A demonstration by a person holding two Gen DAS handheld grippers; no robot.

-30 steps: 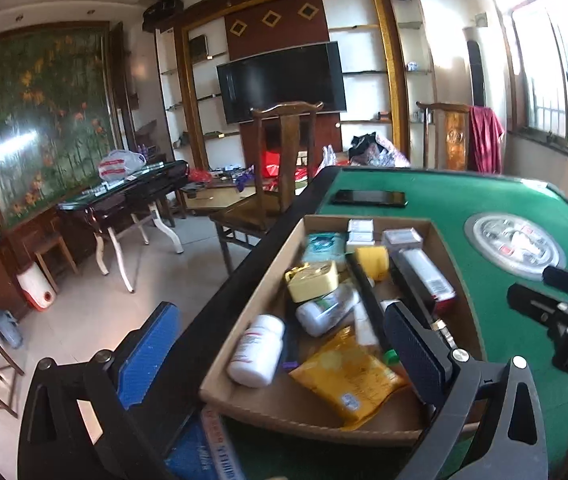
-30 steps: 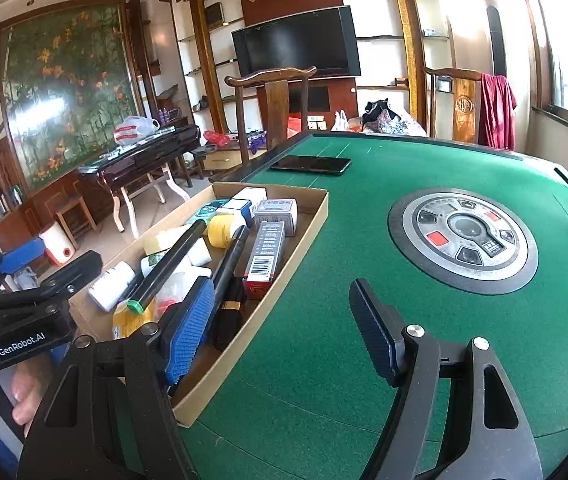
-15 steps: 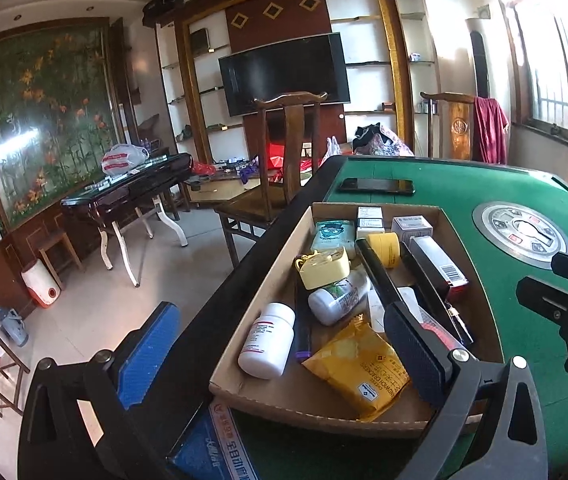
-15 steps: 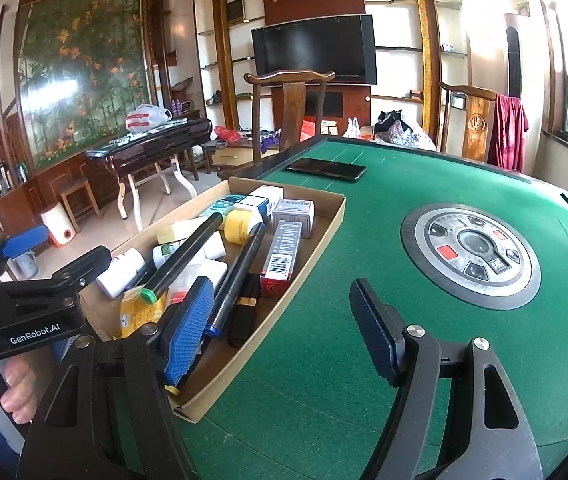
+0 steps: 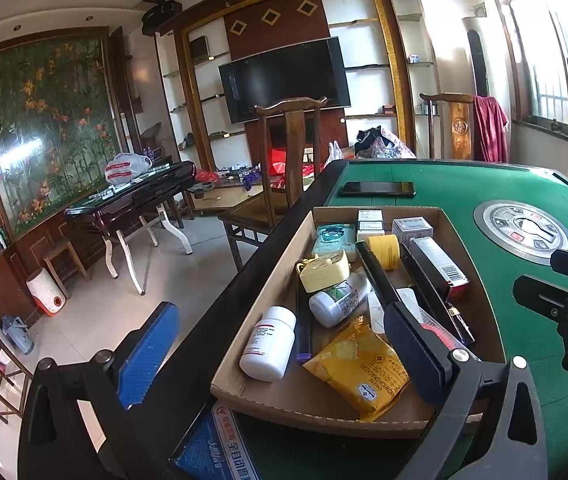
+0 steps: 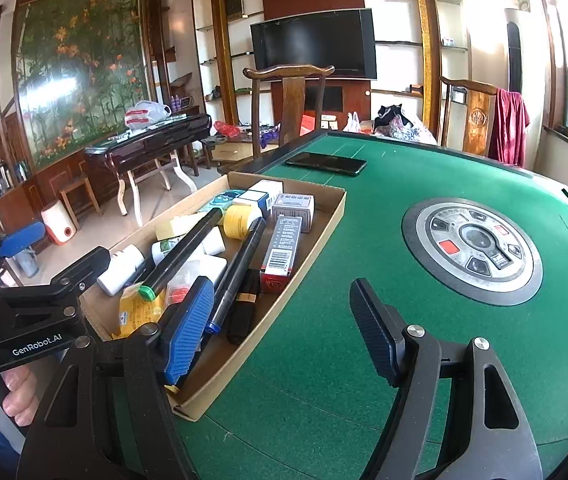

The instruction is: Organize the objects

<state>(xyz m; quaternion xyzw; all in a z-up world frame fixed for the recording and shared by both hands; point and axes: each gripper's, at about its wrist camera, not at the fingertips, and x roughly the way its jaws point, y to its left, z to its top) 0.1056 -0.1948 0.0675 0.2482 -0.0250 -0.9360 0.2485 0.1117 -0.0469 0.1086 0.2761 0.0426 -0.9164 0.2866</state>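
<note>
Left wrist view, read left to right. Left gripper (image 5: 280, 344) has its jaws spread wide, nothing between the pads: the blue pad hangs over the floor off the table edge, the dark pad over the near part of the cardboard tray (image 5: 268, 276). Tray sits on the green table (image 5: 463, 184), along its left edge. Contents from the left: white pill bottle (image 5: 268, 343) lying near the front wall, a second bottle with a green label (image 5: 337, 300) just behind it, yellow snack packet (image 5: 357, 364) at the front, long black marker (image 5: 375, 276) running diagonally, yellow round jar (image 5: 383, 250), red-ended box (image 5: 439, 270) against the right wall. Phone (image 5: 379, 189) lies beyond the tray; the table's control dial (image 5: 523, 232) is to the right.

Right wrist view: right gripper (image 6: 284, 328) is likewise held apart and empty, blue pad above the tray's near corner, dark pad above bare felt. A hand (image 6: 12, 388) grips the left tool's handle at the lower left.

Judgement: sorting has not begun; everything sits loose in the tray and neither claw is committed to an item. Step in hand is choosing a first pick. Nearest candidates to the left claw are the pill bottle and the packet. Next move calls for lowering over one item, squaring the pads across its narrow side, and avoiding the overlapping marker.
</note>
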